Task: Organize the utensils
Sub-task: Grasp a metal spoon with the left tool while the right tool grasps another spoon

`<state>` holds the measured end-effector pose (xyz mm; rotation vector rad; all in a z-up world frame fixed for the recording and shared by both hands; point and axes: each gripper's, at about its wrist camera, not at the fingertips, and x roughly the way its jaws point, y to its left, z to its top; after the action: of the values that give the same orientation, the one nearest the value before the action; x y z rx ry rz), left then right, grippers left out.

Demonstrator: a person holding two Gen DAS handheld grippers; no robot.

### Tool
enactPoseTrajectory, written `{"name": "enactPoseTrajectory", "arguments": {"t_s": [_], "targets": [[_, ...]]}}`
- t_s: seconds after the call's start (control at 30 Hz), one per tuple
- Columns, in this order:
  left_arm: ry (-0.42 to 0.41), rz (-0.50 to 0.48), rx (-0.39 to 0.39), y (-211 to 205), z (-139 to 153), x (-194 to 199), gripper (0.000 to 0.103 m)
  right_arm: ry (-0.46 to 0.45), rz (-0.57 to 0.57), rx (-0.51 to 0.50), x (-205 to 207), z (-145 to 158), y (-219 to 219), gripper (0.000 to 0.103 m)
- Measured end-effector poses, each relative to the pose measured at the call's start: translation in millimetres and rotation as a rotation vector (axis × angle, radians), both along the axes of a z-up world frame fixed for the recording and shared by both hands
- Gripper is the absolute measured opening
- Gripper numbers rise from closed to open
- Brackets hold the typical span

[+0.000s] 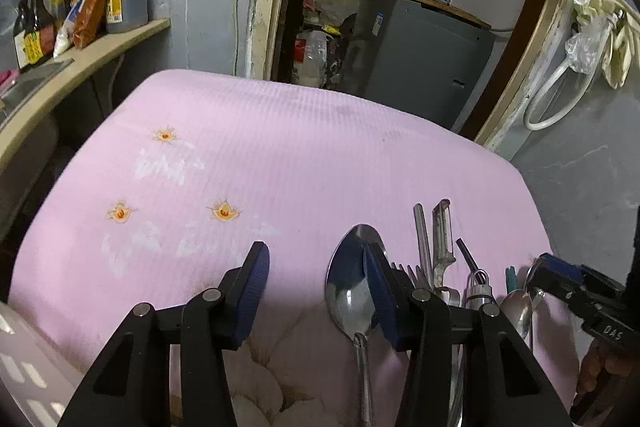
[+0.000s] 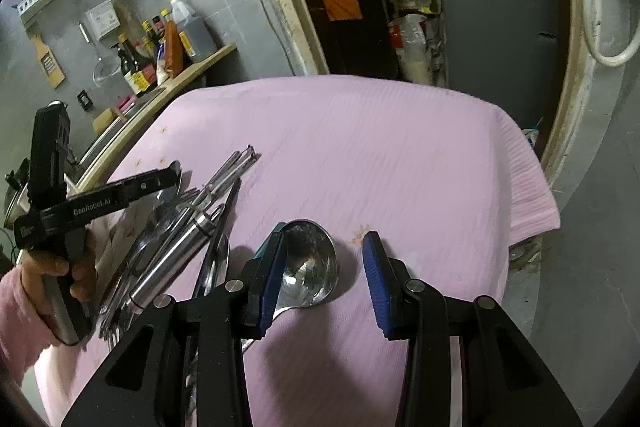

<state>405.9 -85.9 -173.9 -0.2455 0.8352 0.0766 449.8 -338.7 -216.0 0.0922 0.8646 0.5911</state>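
Left gripper (image 1: 316, 291): jaws half spread; the right-hand pad lies against the bowl of a large spoon (image 1: 352, 279), the other pad stands clear, so nothing is pinched.
Right gripper (image 2: 322, 279): jaws half spread over a ladle (image 2: 310, 267); the left-hand pad touches the bowl's rim, the other pad is apart from it. No grip yet.
Utensil heap (image 2: 176, 239): spoons, forks, a peeler (image 1: 442, 243) and other steel pieces lie overlapping on the pink cloth (image 1: 280, 155) toward its near edge, between the two grippers.
Ladle place: just beside the heap, toward the cloth's right edge.
Step in hand: probably the first picks, each gripper lining up on one piece.
Next move: each gripper likely needs to centre on a handle or rim, then pinch, without dragging neighbouring pieces.
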Motion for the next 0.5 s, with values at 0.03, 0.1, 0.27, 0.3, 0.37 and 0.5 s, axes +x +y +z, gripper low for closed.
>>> {"name": "enactPoseTrajectory", "arguments": {"t_s": [0.03,0.1,0.27,0.3,0.37,0.5], "targets": [[-0.001,-0.007,0.001,-0.4,-0.2,0.6,0.047,-0.002,0.011,-0.003,0.3,0.2,1.2,0.035],[-0.002,-0.031,0.007,-2.4,-0.7,1.8,0.047,-0.002,0.026,-0.004,1.5,-0.1,2.1,0.035],[0.004,-0.082,0.031,-7.3,-0.2,2.9,0.047,0.007,0.083,0.003,5.8,1.1,3.5,0.035],[0.006,-0.096,0.025,-7.4,0.3,3.3,0.045,0.01,0.093,0.005,6.6,0.7,2.5,0.035],[0.013,-0.138,0.0,-9.1,1.3,5.9,0.037,0.015,0.115,0.0,8.2,2.1,3.8,0.035],[0.043,-0.189,0.012,-14.7,2.5,12.6,0.017,0.038,0.135,-0.012,12.0,2.6,4.3,0.014]]}}
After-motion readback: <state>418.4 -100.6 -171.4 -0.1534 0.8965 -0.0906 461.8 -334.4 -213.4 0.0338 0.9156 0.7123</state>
